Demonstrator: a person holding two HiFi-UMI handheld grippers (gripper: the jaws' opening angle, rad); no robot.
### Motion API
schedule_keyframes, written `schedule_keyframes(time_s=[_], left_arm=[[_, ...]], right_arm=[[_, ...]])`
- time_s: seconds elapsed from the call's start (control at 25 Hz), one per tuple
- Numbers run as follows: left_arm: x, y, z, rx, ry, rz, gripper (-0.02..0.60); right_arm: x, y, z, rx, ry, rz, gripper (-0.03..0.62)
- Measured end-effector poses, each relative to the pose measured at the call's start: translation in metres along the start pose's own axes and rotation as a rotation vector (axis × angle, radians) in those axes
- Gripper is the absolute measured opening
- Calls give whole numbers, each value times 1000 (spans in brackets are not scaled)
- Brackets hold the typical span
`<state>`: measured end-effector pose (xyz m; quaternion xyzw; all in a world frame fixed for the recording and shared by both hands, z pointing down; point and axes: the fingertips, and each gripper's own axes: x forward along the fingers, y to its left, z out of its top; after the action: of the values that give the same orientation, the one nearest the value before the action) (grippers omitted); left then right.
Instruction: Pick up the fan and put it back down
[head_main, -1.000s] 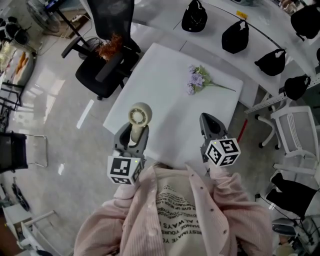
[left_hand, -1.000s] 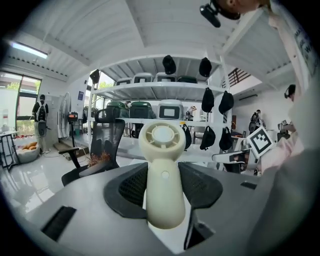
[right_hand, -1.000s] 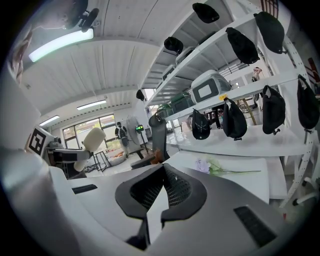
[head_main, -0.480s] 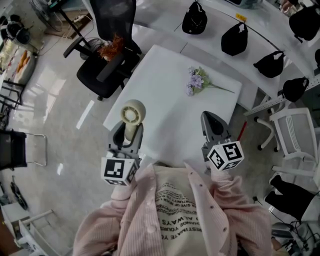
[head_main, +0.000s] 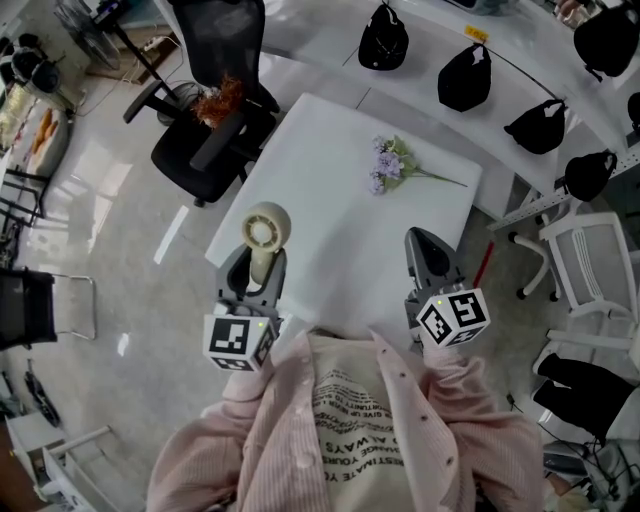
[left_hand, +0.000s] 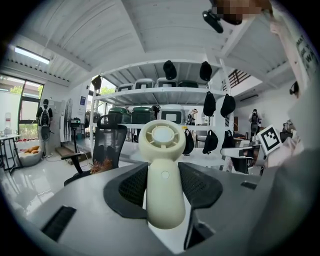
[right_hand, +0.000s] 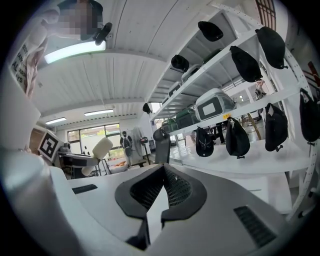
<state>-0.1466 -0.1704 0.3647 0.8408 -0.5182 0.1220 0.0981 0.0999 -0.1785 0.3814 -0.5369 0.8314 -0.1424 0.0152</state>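
Purple flowers (head_main: 390, 160) lie on the table (head_main: 320, 130), well beyond your grippers. Your left gripper (head_main: 258, 268) clamps the fan (head_main: 265, 229) by its handle; your right gripper (head_main: 427, 250) sits closed, empty.

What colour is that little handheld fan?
The fan is plain cream, clearest in the left gripper view.

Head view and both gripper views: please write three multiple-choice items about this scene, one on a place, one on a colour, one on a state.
1. Where does the flower bunch lie?
A. in a vase
B. on the white table
C. in a drawer

2. What colour is the fan?
A. cream
B. black
C. red

3. How is the right gripper?
A. shut on the fan
B. wide open
C. shut, empty

Key: 1 B, it lies flat on the tabletop's far part; 2 A, handle and head are cream; 3 C, its jaws meet with nothing between.
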Motion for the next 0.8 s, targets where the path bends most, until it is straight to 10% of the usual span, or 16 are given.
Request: schedule_keyframes(time_s=[0.8], left_arm=[[84, -35, -69, 28, 193, -190, 186]], right_arm=[[-5, -22, -36, 89, 71, -65, -2]])
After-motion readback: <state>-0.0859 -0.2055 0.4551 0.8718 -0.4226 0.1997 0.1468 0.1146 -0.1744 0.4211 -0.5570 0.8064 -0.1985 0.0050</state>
